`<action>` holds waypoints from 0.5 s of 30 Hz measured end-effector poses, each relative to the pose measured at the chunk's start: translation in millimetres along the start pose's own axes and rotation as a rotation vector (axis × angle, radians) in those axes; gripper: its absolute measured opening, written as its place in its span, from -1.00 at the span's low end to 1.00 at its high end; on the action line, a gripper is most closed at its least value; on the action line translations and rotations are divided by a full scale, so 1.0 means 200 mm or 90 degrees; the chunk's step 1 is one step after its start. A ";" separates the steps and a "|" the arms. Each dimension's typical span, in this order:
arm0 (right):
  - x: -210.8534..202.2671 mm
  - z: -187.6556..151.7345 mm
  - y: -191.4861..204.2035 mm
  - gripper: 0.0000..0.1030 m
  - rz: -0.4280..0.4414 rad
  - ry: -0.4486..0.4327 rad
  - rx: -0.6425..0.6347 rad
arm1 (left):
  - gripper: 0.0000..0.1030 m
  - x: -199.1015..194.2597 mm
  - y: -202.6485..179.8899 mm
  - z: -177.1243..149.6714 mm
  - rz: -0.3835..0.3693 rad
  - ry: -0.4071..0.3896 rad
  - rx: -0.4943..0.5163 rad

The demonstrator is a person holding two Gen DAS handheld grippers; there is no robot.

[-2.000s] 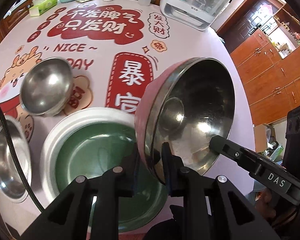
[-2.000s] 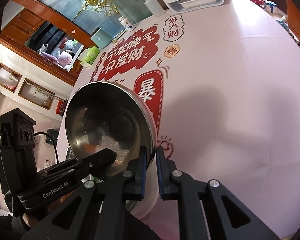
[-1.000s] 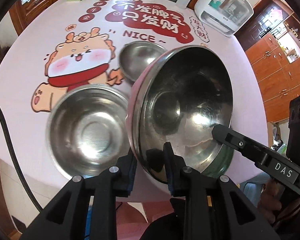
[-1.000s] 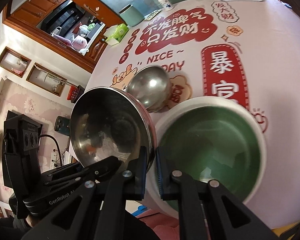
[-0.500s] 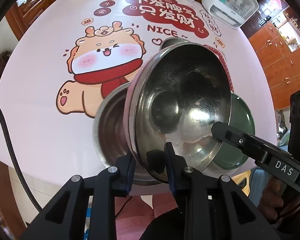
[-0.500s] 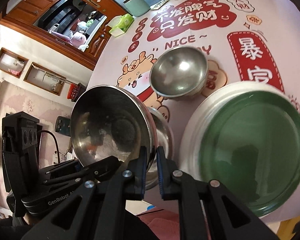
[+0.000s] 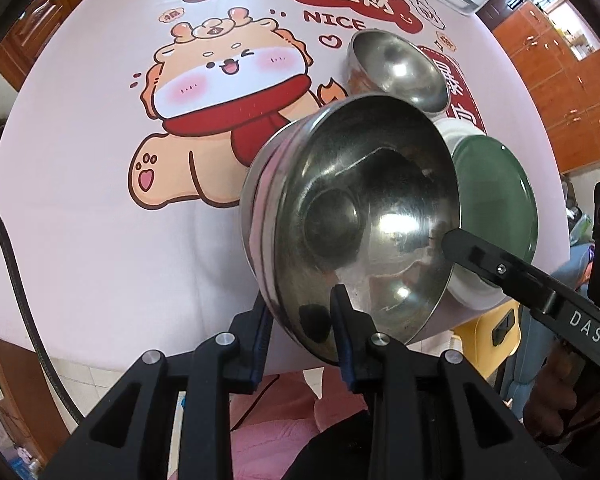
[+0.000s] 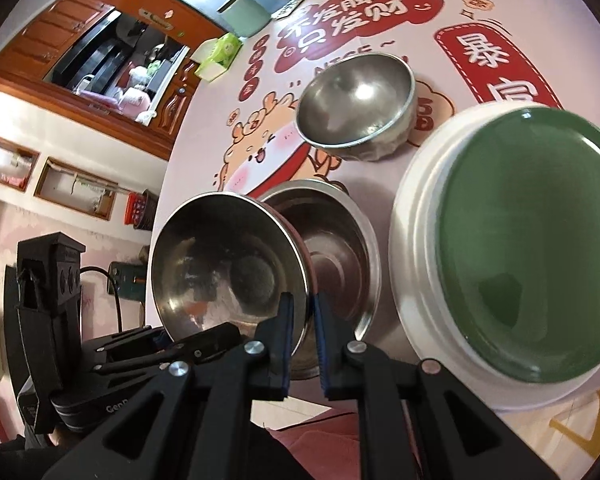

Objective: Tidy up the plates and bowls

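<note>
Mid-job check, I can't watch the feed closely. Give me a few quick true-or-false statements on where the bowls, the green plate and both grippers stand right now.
1. Both grippers hold the same steel bowl by its rim. True: the left gripper and the right gripper each straddle the rim; the left's jaws are opening.
2. The held bowl sits flat on the table. False: it is tilted, over a second steel bowl.
3. A green plate lies beside the bowls. True.
4. The small bowl is stacked inside the green plate. False: it stands apart on the tablecloth.
5. The right gripper is empty. False: it is shut on the held bowl's rim.
</note>
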State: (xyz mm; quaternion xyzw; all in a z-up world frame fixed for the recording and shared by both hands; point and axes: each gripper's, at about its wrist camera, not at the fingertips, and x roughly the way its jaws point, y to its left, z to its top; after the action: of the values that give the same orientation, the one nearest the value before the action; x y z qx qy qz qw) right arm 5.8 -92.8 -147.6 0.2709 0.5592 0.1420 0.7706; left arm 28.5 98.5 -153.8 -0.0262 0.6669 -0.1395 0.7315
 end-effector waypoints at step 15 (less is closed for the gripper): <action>-0.07 -0.07 0.04 -0.77 -0.018 -0.047 0.006 | -0.26 -0.03 -0.03 0.00 -0.020 -0.021 0.054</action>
State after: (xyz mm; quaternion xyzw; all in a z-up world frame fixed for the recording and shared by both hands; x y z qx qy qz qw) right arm -10.5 -89.8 -134.4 0.2715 0.5344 0.1186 0.7916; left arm 27.2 95.2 -146.3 -0.0083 0.6479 -0.1785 0.7404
